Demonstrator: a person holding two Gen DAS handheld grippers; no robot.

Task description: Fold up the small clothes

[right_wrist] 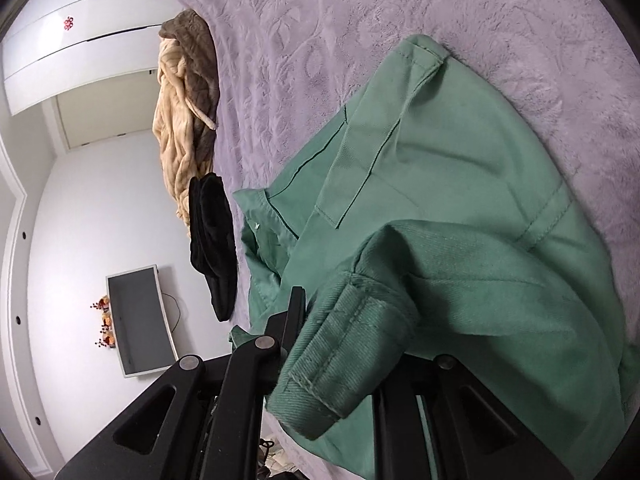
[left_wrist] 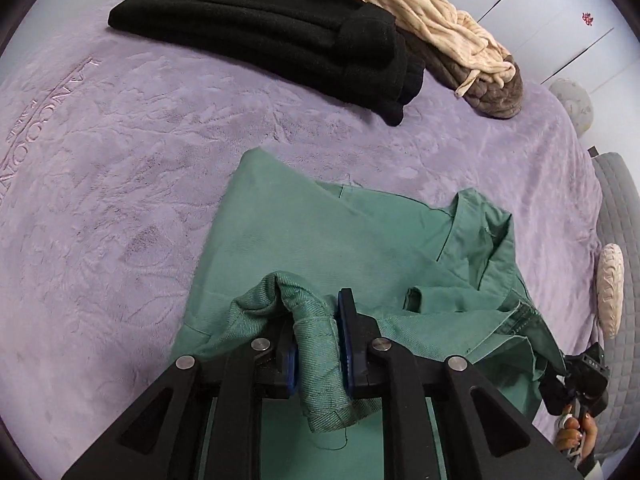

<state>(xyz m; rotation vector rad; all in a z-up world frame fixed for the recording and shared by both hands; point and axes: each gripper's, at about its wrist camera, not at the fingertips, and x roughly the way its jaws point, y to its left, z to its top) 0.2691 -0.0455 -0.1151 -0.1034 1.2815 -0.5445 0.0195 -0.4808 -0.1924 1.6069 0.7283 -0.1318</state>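
the left gripper (left_wrist: 316, 320) is clamped on a bunched fold of the green garment (left_wrist: 304, 232), its blue pads pressing a rolled edge from both sides. the right gripper (right_wrist: 340, 344) has a hemmed band of the same green garment (right_wrist: 440, 184) lying thick between its fingers and draped over them; the far finger is hidden under the cloth, so whether it is truly pinching there i cannot tell.

the garment looks like a sturdy twill, light to lift but with some body: it holds soft ridges rather than collapsing flat, and the stitched hems and pocket seams are its firmest parts. it should not slip much between the pads, and nothing about it is fragile. the best places to hold are those doubled, stitched edges and corners (a single layer in the middle would only drag and wrinkle). the rest of it lies partly spread, partly rumpled, on the bed just ahead of both grippers.

the surface is a plush lilac bedspread (left_wrist: 120, 184) with an embossed pattern, soft and grippy, so cloth will tend to stay where it is laid. farther off lie a folded black garment (left_wrist: 280, 40) and a beige and brown bundle (left_wrist: 440, 28). beyond are white cupboard doors (right_wrist: 80, 28), a pale wall and a monitor (right_wrist: 140, 320).
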